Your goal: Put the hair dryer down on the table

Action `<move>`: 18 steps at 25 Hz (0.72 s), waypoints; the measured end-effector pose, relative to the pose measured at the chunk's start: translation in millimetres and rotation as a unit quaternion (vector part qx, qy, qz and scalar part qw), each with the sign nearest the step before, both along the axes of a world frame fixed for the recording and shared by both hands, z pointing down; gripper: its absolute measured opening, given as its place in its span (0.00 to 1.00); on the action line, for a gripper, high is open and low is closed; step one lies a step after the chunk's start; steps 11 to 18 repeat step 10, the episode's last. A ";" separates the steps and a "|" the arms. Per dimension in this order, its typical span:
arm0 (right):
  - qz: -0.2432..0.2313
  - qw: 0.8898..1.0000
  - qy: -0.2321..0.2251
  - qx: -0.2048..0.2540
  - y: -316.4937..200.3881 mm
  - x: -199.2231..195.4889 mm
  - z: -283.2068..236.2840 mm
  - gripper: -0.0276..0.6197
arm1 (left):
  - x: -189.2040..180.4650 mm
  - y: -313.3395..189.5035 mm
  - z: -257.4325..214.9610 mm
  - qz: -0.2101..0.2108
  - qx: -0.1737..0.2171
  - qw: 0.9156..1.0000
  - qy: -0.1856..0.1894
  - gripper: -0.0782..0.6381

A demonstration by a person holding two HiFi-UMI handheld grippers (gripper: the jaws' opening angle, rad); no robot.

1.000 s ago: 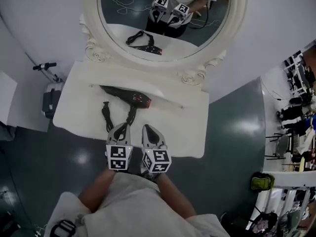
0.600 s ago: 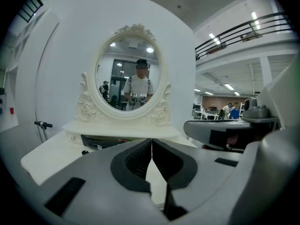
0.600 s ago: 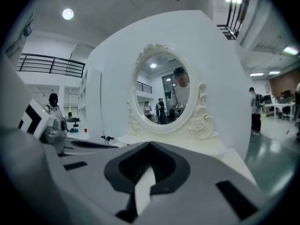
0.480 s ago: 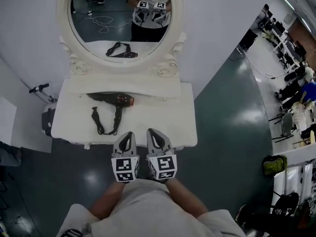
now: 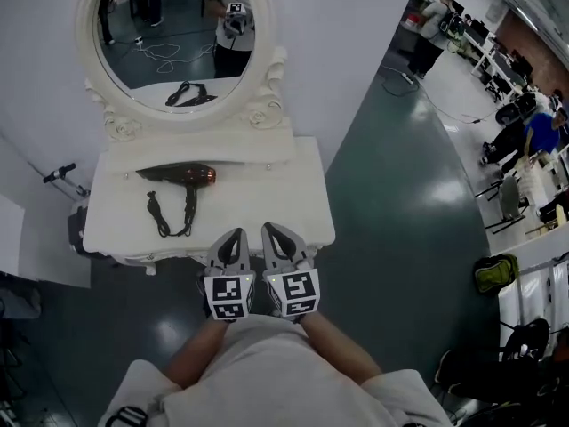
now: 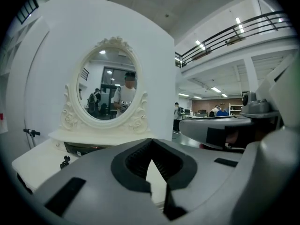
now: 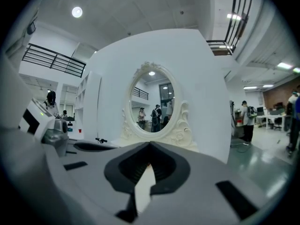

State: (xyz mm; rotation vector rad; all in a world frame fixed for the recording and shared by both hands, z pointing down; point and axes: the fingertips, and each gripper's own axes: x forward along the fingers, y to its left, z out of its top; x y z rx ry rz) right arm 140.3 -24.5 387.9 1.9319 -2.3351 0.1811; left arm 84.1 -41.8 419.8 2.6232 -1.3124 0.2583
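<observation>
The hair dryer [image 5: 178, 174] lies flat on the white table [image 5: 293, 185], in its back left part, just in front of the oval mirror [image 5: 173, 38] that stands at the table's rear. Its dark barrel runs left to right, parallel to the mirror's base, with a coppery end toward the right, and its handle points toward the table's front edge. The black cord [image 5: 158, 216] lies folded on the tabletop just left of the handle. Nothing holds the dryer. Both grippers hang side by side at the table's front edge, well apart from the dryer and to its right. The left gripper [image 5: 233, 238] has its 2 jaws pressed together with nothing between them; its own view shows the jaws [image 6: 151, 145] meeting at the tips, and past them the dryer [image 6: 82, 148] as a dark shape under the mirror [image 6: 110, 90]. The right gripper [image 5: 271, 231] is likewise closed and empty, the jaws [image 7: 150, 146] touching at the tips with the mirror [image 7: 154, 107] beyond. The mirror reflects the dryer and the person with both grippers. To the right, across the dark shiny floor [image 5: 391, 194], several people stand among desks, and a green bag [image 5: 495, 272] sits on the floor.
</observation>
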 end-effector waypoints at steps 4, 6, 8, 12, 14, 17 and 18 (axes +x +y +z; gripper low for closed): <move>0.012 1.000 0.001 0.006 6.2 11.7 -3.1 0.07 | 11.2 5.9 -5.7 0.012 0.018 1.000 -0.003 0.12; 0.014 1.000 -0.004 0.007 8.1 10.5 -1.1 0.07 | 9.0 9.8 -6.4 0.015 0.022 1.000 -0.008 0.12; 0.010 1.000 -0.011 0.009 7.1 3.7 -0.1 0.07 | 2.1 10.7 -6.7 0.013 0.024 1.000 -0.014 0.12; 0.003 1.000 -0.017 0.010 5.3 -4.5 0.6 0.07 | -5.6 10.7 -6.5 0.009 0.026 0.999 -0.019 0.12; 0.003 1.000 -0.017 0.010 5.3 -4.5 0.6 0.07 | -5.6 10.7 -6.5 0.009 0.026 0.999 -0.019 0.12; 0.003 1.000 -0.017 0.010 5.3 -4.5 0.6 0.07 | -5.6 10.7 -6.5 0.009 0.026 0.999 -0.019 0.12; 0.003 1.000 -0.017 0.010 5.3 -4.5 0.6 0.07 | -5.6 10.7 -6.5 0.009 0.026 0.999 -0.019 0.12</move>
